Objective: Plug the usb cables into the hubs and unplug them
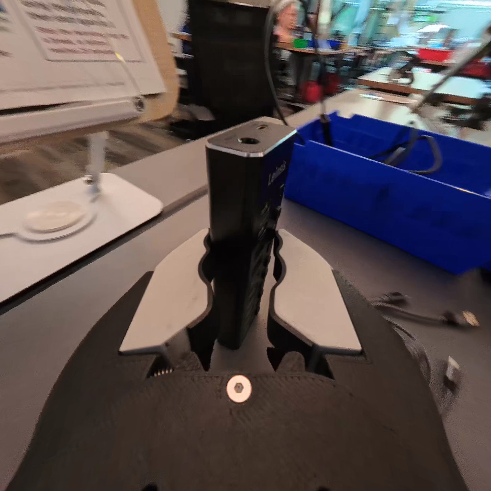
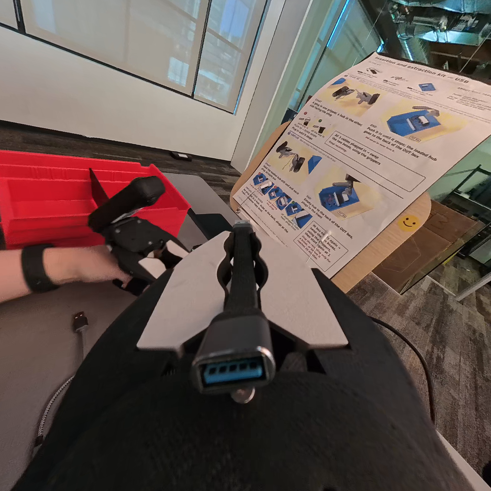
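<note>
The black hub stands upright between the left gripper, its jaws clamped on the lower half of its body, one grey finger on each side. Its top end, with a round socket and a bright edge, rises clear of the fingertips, and a row of ports runs down its right face. Behind and to the right of the hub a blue bin sits on the grey bench, with dark cables lying inside it. A loose cable with a metal plug lies on the bench at the right, well apart from the hub. To the left stands the white base of a sign holder.

In the right wrist view the right gripper has its jaws clamped on a short black USB cable. The cable runs along the gap between the fingers; its metal plug pokes out just past the fingertips, and its blue-lined socket end faces the camera. The left gripper shows farther off at the left, held by a hand with a black wrist strap, in front of a red bin. A braided cable with a USB plug lies on the bench at lower left. An instruction sheet leans on a board at the right.
</note>
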A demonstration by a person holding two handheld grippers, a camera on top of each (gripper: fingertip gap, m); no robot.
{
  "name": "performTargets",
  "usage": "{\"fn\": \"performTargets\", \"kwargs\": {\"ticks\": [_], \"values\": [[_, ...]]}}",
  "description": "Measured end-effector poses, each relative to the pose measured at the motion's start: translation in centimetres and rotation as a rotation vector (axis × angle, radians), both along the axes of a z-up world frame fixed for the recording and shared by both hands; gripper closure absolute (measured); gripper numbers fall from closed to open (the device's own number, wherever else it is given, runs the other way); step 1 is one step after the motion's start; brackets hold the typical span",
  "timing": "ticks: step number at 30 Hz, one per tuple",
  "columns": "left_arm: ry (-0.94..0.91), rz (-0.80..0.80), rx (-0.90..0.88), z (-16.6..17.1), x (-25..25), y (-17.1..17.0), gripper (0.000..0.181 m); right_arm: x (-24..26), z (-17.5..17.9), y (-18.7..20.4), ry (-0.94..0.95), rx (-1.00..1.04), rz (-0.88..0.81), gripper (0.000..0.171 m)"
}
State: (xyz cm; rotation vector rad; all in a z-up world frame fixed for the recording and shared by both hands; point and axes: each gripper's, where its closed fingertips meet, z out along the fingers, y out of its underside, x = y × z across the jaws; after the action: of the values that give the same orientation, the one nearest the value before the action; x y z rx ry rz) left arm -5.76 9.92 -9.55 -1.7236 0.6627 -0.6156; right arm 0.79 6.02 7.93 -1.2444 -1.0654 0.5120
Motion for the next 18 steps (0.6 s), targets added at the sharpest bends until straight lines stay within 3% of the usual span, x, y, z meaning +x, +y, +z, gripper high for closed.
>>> {"fn": "performTargets", "kwargs": {"ticks": [5,10,18], "values": [[0.055,0.2,0.078,0.1,0.7,-1.3,0.153,-0.3,0.0,-0.4,-0.01,0.006,0.005,0.157],[-0.003,0.175,0.023,-0.2,0.7,-1.2,0.153,-0.9,-0.2,-1.0,-0.029,0.02,0.017,0.157],[0.069,0.165,0.008,-1.2,0.9,-1.2,0.153,-0.8,0.0,-1.0,-0.027,0.027,0.016,0.158]]}}
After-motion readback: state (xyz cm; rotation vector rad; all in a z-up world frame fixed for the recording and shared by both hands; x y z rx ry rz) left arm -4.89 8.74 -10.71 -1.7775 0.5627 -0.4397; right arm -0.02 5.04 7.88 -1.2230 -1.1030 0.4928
